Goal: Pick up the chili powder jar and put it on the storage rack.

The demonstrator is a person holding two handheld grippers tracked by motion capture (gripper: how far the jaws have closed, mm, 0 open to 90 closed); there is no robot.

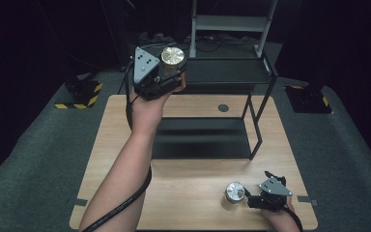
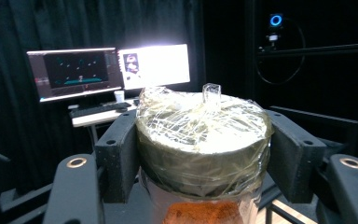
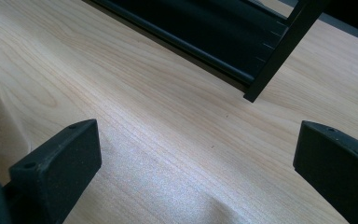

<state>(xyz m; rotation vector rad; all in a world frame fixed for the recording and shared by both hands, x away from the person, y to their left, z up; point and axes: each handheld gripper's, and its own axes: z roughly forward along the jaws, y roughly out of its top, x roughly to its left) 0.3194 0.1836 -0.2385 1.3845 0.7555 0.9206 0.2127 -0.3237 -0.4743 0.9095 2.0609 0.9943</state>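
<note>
No legible text; monitors (image 2: 109,70) behind jar (image 2: 203,149) show content, perhaps writing, too blurred to read.

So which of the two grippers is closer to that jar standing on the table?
Right. The right gripper sits beside the silver-lidded jar, fingers open. The left gripper is raised far over the black rack, holding another jar.

The black rack (image 1: 207,140) stands in the middle of the wooden table (image 1: 106,159) and blocks the far half; its thin posts (image 1: 262,116) stand on the right. There is open room between its low shelf and top shelf (image 1: 227,72). The near strip of table is bare on the left. On the near right a small jar (image 1: 235,192) sits just beside the right gripper (image 1: 251,197), whose wide jaws have bare wood between them.
</note>
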